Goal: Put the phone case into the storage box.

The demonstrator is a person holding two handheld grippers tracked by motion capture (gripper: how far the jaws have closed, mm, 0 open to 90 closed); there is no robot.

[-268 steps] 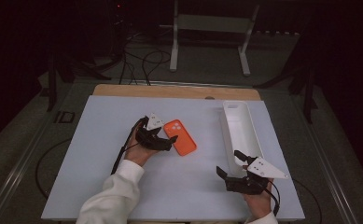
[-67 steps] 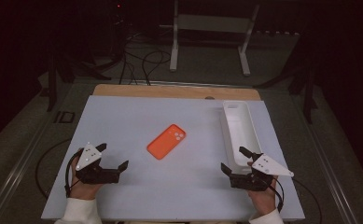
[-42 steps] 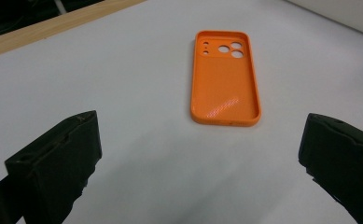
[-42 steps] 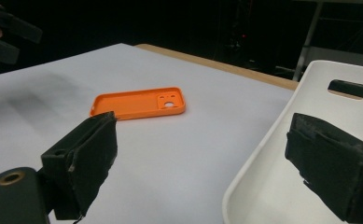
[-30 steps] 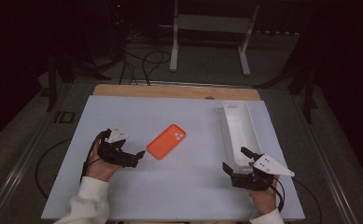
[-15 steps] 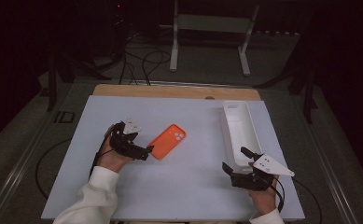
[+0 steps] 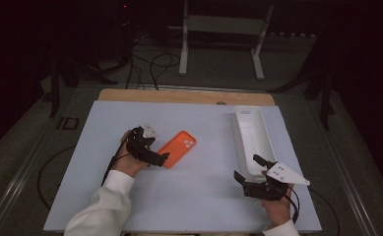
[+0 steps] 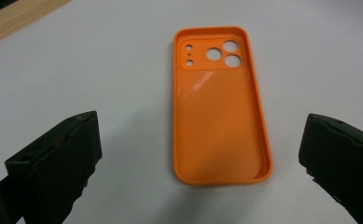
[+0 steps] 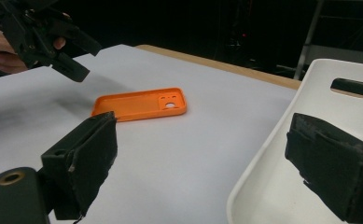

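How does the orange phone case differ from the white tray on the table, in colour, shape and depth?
The orange phone case is bright orange; the white tray is plain white. The case is small, shallow and has round camera holes at one end; the tray is longer, with taller walls and a slot handle at its far end. The case lies at an angle; the tray lies straight. Both are open-topped and empty.

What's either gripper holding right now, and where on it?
Nothing. The left gripper has its jaws open, either side of the orange phone case, not touching it. The right gripper is open and empty by the white tray.
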